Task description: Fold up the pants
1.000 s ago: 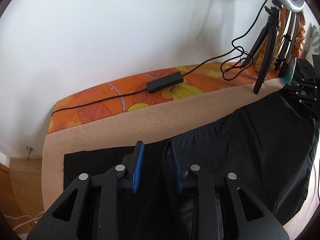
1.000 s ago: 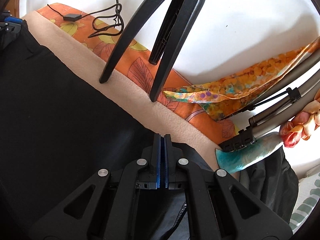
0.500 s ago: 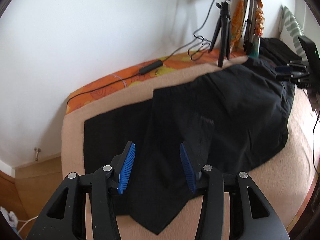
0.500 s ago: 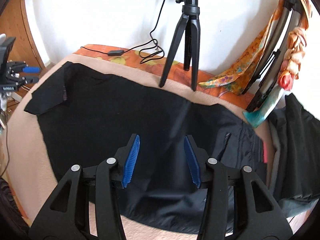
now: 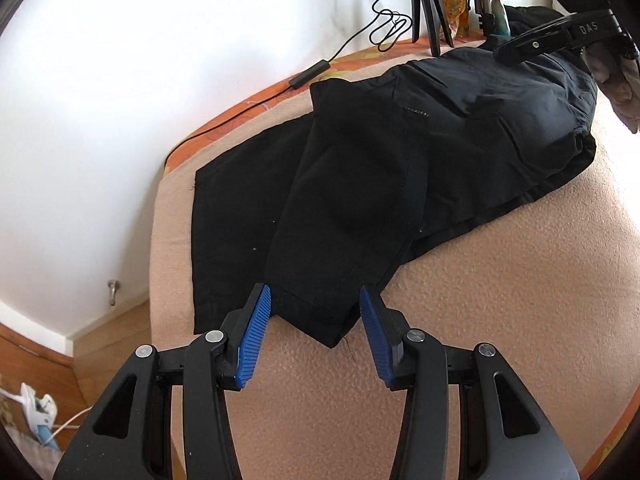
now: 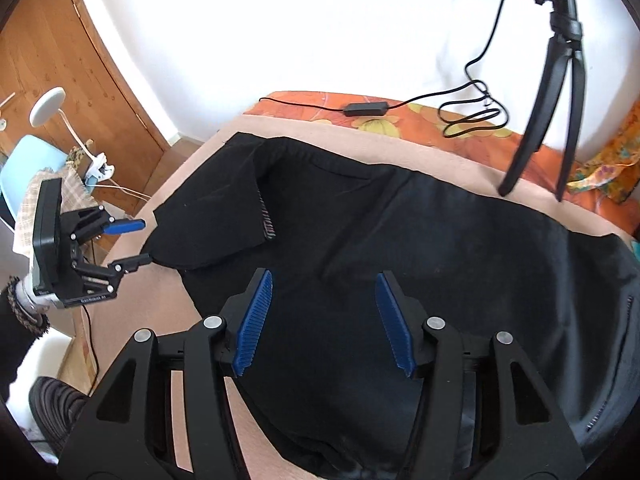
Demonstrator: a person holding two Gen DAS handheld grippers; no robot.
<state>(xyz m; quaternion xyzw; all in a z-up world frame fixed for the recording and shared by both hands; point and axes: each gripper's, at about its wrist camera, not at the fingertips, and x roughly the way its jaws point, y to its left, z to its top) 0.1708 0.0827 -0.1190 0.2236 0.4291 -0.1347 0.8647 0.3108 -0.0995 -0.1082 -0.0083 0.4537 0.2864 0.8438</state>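
Black, matte pants [image 5: 360, 184] lie flat on your bed's nubbly beige blanket [image 5: 500, 300], one leg folded back over the other, its hem corner pointed. Your left gripper [image 5: 314, 320] hovers with ribbed blue pads parted either side of that corner, not pressing it. Your right gripper [image 6: 324, 316] is opening above the cloth, gripping nothing.
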